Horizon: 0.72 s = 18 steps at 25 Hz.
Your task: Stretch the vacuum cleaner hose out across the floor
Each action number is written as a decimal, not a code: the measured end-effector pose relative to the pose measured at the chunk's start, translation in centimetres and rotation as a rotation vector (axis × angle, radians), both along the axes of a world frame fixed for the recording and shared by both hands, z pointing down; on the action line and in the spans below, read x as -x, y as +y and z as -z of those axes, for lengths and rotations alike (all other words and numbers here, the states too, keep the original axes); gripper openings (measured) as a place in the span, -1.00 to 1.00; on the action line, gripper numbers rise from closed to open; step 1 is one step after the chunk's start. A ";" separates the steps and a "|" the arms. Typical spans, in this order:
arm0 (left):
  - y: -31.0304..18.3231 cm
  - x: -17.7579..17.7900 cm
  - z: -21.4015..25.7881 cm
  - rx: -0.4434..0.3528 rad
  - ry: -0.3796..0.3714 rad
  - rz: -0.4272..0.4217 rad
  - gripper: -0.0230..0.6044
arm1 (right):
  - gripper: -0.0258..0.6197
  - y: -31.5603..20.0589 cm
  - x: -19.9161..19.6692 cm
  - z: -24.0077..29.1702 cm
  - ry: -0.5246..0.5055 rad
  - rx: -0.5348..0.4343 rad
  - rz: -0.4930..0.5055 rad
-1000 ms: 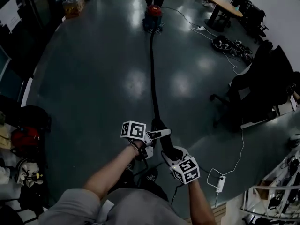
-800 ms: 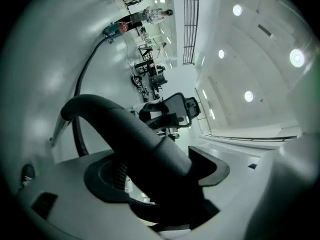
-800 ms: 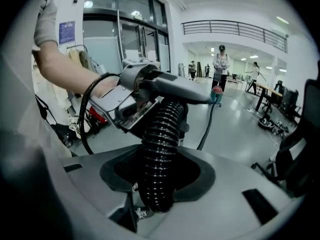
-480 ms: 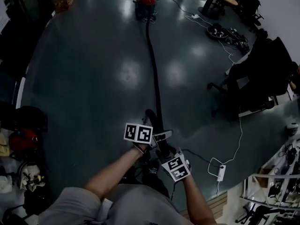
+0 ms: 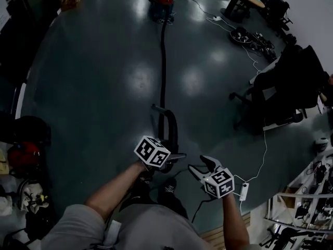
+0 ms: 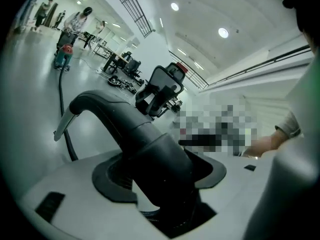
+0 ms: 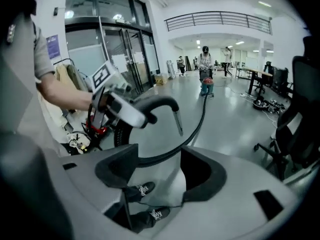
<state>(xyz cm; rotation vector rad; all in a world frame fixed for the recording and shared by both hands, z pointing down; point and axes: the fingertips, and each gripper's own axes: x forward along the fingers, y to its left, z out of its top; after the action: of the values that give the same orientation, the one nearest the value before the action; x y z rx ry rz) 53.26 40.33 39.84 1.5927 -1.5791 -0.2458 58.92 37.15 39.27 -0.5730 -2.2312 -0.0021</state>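
Gripping the thick black handle end point(image 6: 150, 149) of the hose point(image 5: 163, 61), the left gripper point(image 5: 173, 157) has jaws that have just been closing and are now clamped on it from both sides. From there the hose lies nearly straight across the floor point(image 5: 99, 87) to the vacuum cleaner point(image 5: 162, 1) far away. The right gripper point(image 5: 202, 165), near on the right, has jaws that have just been opening; they stand apart, empty, with the hose beyond them.

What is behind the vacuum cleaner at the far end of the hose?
A person stands directly behind the vacuum cleaner. The cleaner covers the person's feet, so those cannot be seen.
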 end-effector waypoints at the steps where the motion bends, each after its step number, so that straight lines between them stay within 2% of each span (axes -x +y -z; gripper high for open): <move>1: 0.4 -0.6 -0.3 0.009 -0.011 -0.029 0.03 | -0.15 -0.4 1.1 0.6 -0.010 0.019 -0.025; 5: 0.7 -3.6 -1.3 0.036 -0.039 -0.136 0.03 | -0.15 0.1 5.4 1.8 -0.007 0.141 -0.091; 8: 0.3 -6.5 -2.3 0.061 -0.078 -0.214 0.03 | -0.15 1.3 7.7 1.3 0.054 0.309 -0.152; 10: 0.3 -8.1 -3.1 0.074 -0.112 -0.253 0.03 | -0.15 1.4 8.3 0.3 0.105 0.360 -0.194; 18: 2.0 -13.4 -6.6 0.131 -0.273 -0.442 0.03 | -0.13 1.0 8.0 -7.3 0.327 0.239 -0.402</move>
<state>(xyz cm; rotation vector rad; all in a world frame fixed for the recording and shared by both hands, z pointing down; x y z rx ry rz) 66.64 42.37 46.44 1.8767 -1.3591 0.3195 50.96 38.14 46.52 -0.2183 -1.9982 0.5329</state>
